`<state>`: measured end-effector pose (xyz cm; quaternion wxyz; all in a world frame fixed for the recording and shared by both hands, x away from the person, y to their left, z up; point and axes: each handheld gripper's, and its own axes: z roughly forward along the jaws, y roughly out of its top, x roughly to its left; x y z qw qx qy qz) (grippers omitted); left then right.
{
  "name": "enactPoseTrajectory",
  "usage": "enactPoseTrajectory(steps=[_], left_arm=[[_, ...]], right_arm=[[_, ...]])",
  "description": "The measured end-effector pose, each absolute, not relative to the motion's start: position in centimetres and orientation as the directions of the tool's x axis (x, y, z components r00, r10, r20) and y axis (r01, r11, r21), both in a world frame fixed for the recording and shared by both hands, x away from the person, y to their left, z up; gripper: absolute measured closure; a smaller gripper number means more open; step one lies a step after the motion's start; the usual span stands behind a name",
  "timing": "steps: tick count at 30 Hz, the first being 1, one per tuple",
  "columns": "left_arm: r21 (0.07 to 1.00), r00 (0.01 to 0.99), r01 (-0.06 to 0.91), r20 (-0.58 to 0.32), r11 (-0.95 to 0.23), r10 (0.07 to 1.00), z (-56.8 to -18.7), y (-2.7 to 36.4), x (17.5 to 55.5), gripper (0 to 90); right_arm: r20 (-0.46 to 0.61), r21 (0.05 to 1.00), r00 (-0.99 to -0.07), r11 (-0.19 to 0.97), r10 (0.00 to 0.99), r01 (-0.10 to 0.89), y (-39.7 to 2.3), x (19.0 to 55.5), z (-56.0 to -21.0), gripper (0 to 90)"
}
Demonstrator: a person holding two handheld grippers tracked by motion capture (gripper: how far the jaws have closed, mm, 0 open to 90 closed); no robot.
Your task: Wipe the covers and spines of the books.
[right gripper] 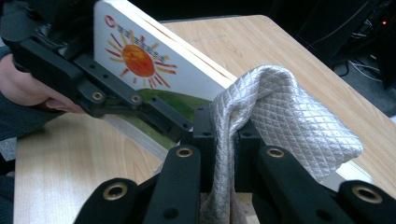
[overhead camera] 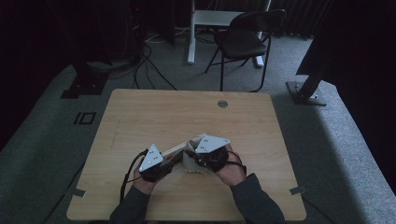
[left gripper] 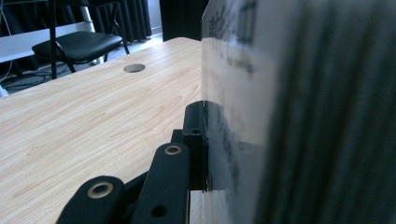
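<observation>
Board (overhead camera: 175,150) on edge, long axis L-R, pinched by left gripper (right gripper: 184,128) fingers; right gripper (right gripper: 227,140) fingers pinch cloth (right gripper: 285,123).

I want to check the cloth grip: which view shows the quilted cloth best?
The right gripper view: the quilted cloth is close and sharp, pinched between the right gripper's fingers, beside the sun-picture board. The high view shows it as a small pale patch between the hands.

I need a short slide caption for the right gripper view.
Right gripper pinches quilted grey cloth; left gripper clamps sun-picture board.
</observation>
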<state>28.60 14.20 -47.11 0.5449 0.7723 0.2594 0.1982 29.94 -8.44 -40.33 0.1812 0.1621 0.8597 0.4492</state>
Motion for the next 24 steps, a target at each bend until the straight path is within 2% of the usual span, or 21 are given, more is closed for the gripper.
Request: enactPoseTrajectory(steps=[24], left_arm=[[0.943,0.786,0.193,0.016,-0.27,0.618,-47.3,14.2,28.7,78.1]], right_arm=[[-0.181,0.838,-0.922,0.545,0.343,0.038,-5.9,28.7,-39.9,83.6]])
